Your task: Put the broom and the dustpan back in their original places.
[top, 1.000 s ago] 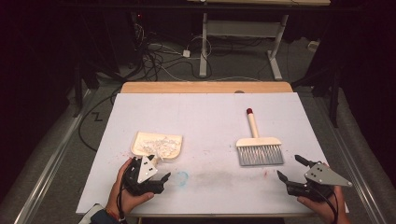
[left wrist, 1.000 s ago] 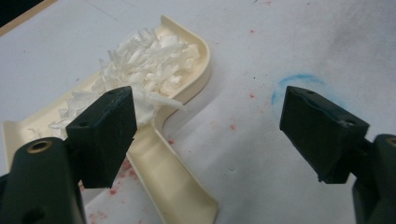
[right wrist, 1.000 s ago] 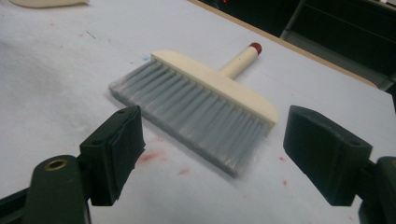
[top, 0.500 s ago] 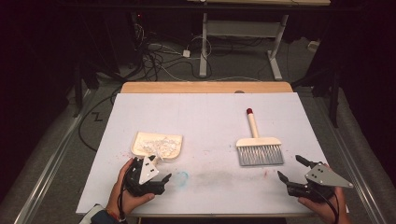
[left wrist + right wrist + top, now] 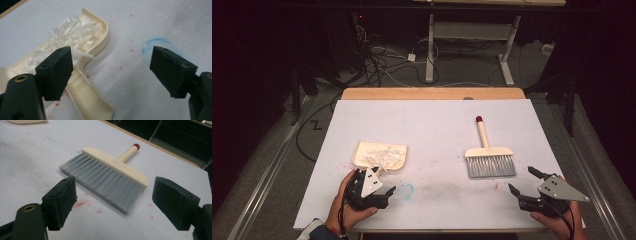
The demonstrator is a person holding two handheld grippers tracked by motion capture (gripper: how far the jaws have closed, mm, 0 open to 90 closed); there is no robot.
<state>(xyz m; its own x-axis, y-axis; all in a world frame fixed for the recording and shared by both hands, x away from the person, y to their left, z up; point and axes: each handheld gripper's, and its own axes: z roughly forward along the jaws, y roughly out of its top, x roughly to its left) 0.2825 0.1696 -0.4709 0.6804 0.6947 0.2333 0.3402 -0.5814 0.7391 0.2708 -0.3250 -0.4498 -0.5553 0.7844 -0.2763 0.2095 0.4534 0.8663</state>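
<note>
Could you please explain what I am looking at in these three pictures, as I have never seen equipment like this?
No robot here: a person sits at a white table holding a hand-held tool in each hand, each with two black fingers. The high view looks down from above; the left gripper and right gripper show near its bottom edge. The other two pictures come from small cameras riding on those tools, looking along their fingers. On the table lie a cream plastic dustpan holding white shredded scraps, and a cream-handled brush with grey bristles. Both grippers are open and hold nothing; one faces the dustpan, the other the brush.
</note>
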